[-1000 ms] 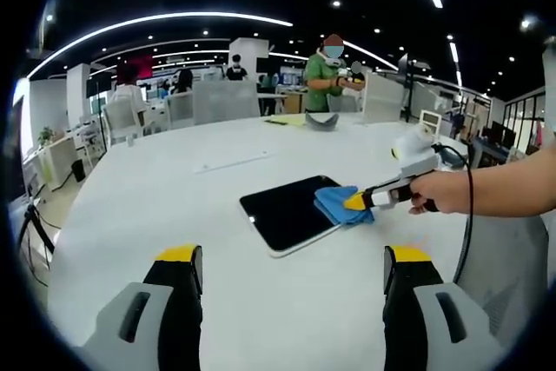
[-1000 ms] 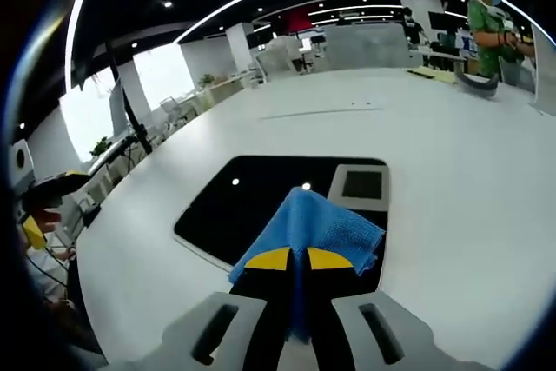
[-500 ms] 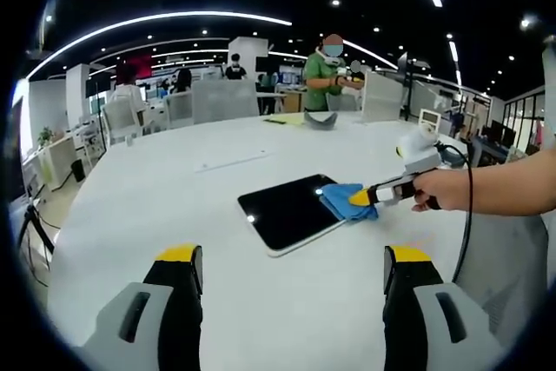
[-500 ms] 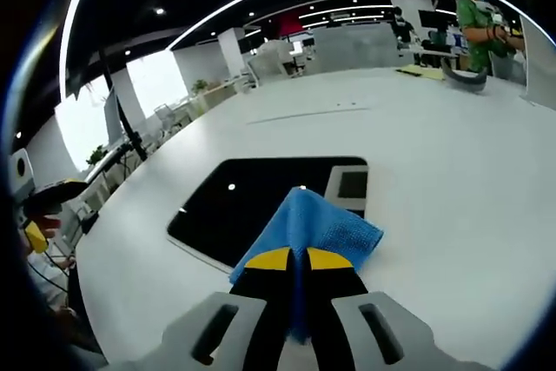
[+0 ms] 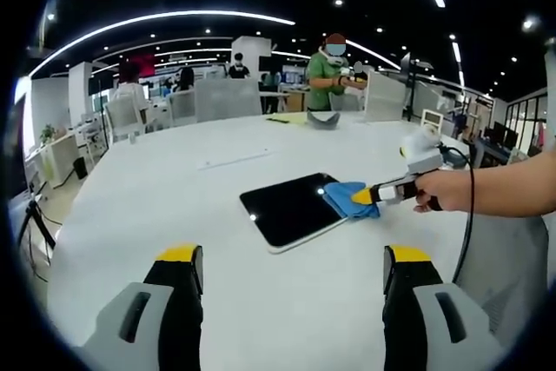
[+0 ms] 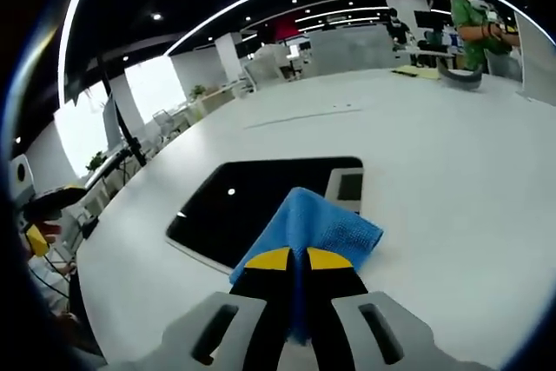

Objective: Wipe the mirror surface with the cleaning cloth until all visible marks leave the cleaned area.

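- On the white table (image 5: 130, 215), left gripper view: the mirror (image 5: 291, 208) lies flat, a dark rounded rectangle reflecting ceiling lights.
- The blue cloth (image 5: 345, 199) rests on the mirror's right end, overlapping its edge.
- The right gripper (image 5: 363, 197) enters from the right, held in a person's hand (image 5: 439, 190); its yellow-tipped jaws are clenched on the cloth.
- The left gripper (image 5: 291, 260) hovers over bare table, nearer the camera than the mirror; its jaws stand released, wide apart, with nothing between them.
- Beyond the table, a person in a green top (image 5: 327, 76) stands among chairs and partitions.
- Right gripper view: the right gripper (image 6: 294, 260) has its jaws pressed together, grasping the cloth (image 6: 314, 228) at its near corner.
- The cloth spreads forward from the jaws onto the near right part of the mirror (image 6: 243, 206), covering that edge.
- The mirror reflects a ceiling vent near its right end; the table (image 6: 452, 162) surrounds it on all sides.
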A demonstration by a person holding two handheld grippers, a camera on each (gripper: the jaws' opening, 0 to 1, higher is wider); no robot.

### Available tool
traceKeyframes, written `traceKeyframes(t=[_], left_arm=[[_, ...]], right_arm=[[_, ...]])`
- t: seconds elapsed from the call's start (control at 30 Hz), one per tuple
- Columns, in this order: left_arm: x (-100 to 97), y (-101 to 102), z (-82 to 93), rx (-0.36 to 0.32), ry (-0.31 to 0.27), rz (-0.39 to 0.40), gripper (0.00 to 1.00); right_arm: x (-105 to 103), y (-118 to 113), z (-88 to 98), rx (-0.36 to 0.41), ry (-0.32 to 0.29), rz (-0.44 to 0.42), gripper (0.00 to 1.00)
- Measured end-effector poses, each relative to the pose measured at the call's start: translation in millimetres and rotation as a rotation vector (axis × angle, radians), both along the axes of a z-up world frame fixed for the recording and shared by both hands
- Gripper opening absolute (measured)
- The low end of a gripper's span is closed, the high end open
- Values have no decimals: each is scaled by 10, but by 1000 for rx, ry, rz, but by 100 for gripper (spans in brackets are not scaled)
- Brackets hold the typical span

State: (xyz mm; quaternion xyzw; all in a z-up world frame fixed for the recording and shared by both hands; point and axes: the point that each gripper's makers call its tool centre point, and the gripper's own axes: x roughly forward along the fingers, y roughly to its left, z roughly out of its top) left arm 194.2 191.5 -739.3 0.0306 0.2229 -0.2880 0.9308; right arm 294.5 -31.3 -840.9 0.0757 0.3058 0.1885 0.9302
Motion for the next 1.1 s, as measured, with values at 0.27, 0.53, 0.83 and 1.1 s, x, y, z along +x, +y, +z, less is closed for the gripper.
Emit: traceKeyframes(t=[0.27,0.53,0.83,1.1], left_arm=[[-23,44,-12,1,4,16,85],[-29,40,1,2,0,18,85],[-56,101,-7,7,4,33,85],[-61,97,-11,8,5,35,86]], right_arm=[[14,-6,-5,13,2,-7,1],[43,-3,1,6,7,-1,1],[125,-12,0,1,12,-4,1],[252,-23,-1,1,12,-7,1]])
